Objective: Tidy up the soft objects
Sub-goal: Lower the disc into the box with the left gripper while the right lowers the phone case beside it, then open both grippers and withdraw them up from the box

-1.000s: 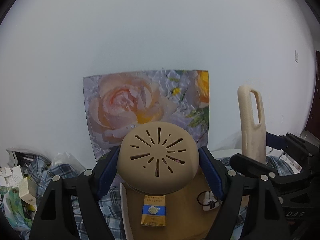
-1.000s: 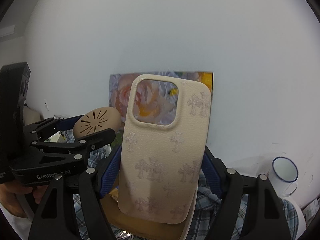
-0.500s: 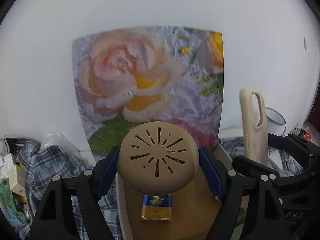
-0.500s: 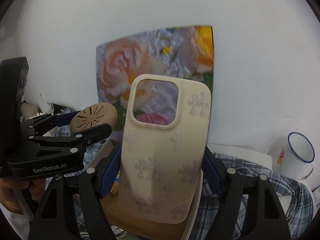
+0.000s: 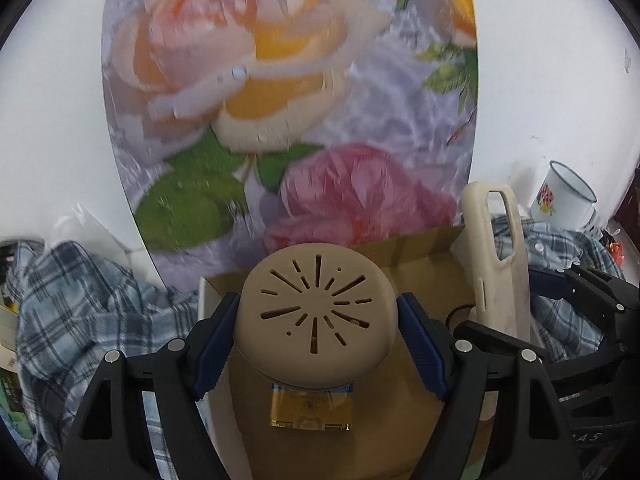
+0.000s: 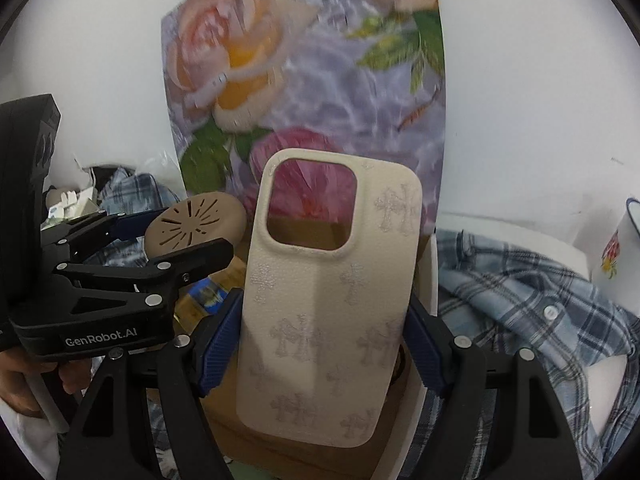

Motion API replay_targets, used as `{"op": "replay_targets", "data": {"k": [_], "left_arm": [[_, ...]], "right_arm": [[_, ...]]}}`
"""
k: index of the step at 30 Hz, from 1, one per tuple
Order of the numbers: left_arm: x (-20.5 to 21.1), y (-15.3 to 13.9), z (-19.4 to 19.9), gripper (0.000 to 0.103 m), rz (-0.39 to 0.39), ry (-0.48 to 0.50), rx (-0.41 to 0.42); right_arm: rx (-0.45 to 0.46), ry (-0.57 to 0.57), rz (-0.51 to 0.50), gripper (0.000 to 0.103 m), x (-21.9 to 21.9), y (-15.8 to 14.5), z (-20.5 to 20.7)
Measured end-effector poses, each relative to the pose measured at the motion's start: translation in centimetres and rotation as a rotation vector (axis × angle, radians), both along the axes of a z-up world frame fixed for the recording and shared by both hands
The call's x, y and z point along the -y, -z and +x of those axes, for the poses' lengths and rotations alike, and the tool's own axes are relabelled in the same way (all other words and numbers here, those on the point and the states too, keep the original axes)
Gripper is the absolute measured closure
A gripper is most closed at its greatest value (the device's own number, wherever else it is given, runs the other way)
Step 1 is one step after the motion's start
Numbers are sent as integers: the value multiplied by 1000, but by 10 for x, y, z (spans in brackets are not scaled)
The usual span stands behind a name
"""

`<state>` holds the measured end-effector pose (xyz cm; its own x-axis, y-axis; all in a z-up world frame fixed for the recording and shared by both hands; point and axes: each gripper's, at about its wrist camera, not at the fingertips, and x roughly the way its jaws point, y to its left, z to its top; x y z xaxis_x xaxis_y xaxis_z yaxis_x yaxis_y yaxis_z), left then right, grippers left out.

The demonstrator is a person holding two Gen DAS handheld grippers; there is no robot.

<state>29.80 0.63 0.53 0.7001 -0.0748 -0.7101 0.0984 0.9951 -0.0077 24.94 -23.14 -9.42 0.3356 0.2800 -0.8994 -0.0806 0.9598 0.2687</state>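
My left gripper is shut on a round tan silicone pad with slots, held over an open cardboard box; the pad also shows in the right wrist view. My right gripper is shut on a cream phone case with cross patterns, held upright over the same box; the case shows edge-on in the left wrist view. The box has a floral lid standing open behind it. A blue and gold packet lies on the box floor.
A blue plaid shirt lies crumpled around the box on both sides. A white enamel mug stands at the right by the white wall. Small boxes and clutter sit at the far left.
Both grippers have come down and forward toward the box, each keeping its hold. The floral lid now fills much more of both views and the box interior shows.
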Motion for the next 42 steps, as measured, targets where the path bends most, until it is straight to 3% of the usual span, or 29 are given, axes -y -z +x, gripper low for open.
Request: {"op": "replay_targets", "data": {"k": [9, 13, 15, 16, 19, 23, 34, 42], "left_arm": [[6, 21, 7, 22, 34, 3, -58], [10, 23, 5, 18, 60, 0, -50], [9, 21, 5, 13, 42, -1, -34], [8, 18, 3, 2, 29, 0, -18], [1, 13, 3, 0, 60, -42, 18], [-3, 5, -1, 0, 3, -34, 46], [2, -40, -20, 0, 58, -50, 169], [3, -70, -41, 0, 45, -46, 246]], "right_arm": [[-59, 5, -20, 28, 3, 18, 0], [-79, 29, -40, 27, 3, 20, 3], [-75, 35, -39, 21, 5, 17, 4], [-68, 37, -35, 16, 7, 14, 3], [-44, 63, -66, 0, 12, 5, 4], [-13, 83, -52, 0, 20, -9, 5], [121, 80, -58, 0, 25, -56, 6], [181, 95, -44, 0, 32, -83, 4]]}}
